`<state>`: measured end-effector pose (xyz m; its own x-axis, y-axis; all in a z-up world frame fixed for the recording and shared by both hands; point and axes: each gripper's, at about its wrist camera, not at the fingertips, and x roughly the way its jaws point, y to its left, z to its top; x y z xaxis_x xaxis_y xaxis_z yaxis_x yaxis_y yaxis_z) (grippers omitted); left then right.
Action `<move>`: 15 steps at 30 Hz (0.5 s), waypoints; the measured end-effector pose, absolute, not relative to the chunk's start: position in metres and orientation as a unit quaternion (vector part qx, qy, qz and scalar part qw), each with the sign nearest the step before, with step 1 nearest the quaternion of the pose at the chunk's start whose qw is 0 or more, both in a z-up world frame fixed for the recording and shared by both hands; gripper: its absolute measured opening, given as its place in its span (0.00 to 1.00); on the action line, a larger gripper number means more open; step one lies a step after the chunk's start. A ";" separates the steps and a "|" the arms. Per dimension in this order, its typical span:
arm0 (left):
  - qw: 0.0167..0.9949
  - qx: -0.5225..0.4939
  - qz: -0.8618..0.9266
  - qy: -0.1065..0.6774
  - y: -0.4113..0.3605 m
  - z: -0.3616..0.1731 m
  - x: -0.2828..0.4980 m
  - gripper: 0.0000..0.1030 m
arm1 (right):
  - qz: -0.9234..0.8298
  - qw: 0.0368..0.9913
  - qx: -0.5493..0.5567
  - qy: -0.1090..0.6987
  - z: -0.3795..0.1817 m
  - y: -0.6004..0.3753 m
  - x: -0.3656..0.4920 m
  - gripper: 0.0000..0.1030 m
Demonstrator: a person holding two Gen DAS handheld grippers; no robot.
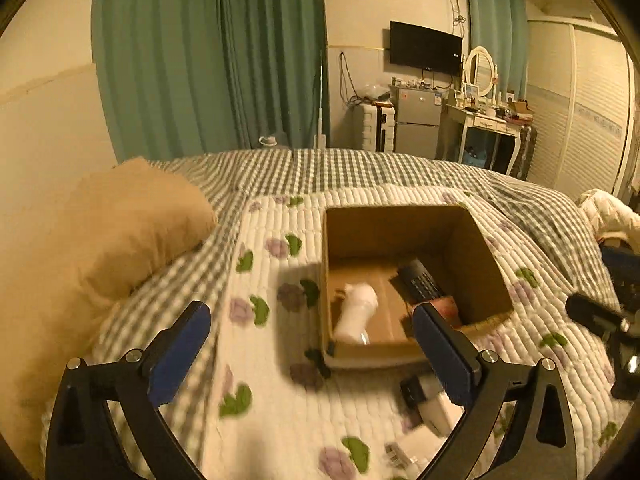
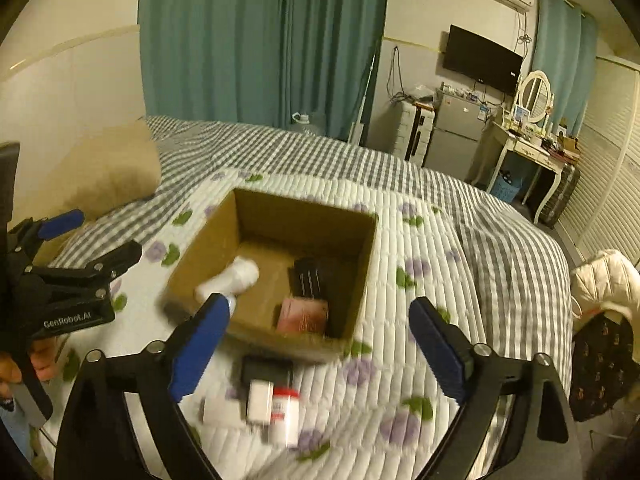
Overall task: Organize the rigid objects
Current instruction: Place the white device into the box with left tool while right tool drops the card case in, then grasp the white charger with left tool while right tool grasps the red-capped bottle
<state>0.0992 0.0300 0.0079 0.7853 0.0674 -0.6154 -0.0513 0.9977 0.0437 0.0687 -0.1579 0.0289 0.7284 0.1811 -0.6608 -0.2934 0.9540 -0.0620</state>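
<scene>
Rigid objects come next: both the left gripper (image 1: 311,354) and right gripper (image 2: 316,344) hang spread and empty above the cardboard box (image 2: 362,272) on the bed (bottle, remote, pink packet already inside), so I judge the white bottles (image 2: 285,416) before it need picking.

"GenRobot.AI" on left tool (image 2: 60,240)
</scene>
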 end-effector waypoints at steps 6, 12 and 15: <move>0.936 -0.010 0.011 0.353 0.016 -0.033 0.084 1.00 | 0.122 0.908 -0.075 0.394 -0.028 -0.164 0.053 0.95; 0.916 0.014 -0.002 0.402 -0.008 -0.092 0.082 1.00 | 0.110 0.885 -0.084 0.444 -0.087 -0.169 0.060 0.95; 0.901 0.024 -0.007 0.433 -0.020 -0.119 0.082 1.00 | 0.110 0.878 -0.077 0.460 -0.102 -0.172 0.062 0.95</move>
<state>0.0823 -0.0198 -0.1194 0.6243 0.0080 -0.7812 0.0330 0.9988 0.0366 0.0620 -0.1715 -0.1022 0.5528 0.1217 -0.8244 -0.2631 0.9642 -0.0340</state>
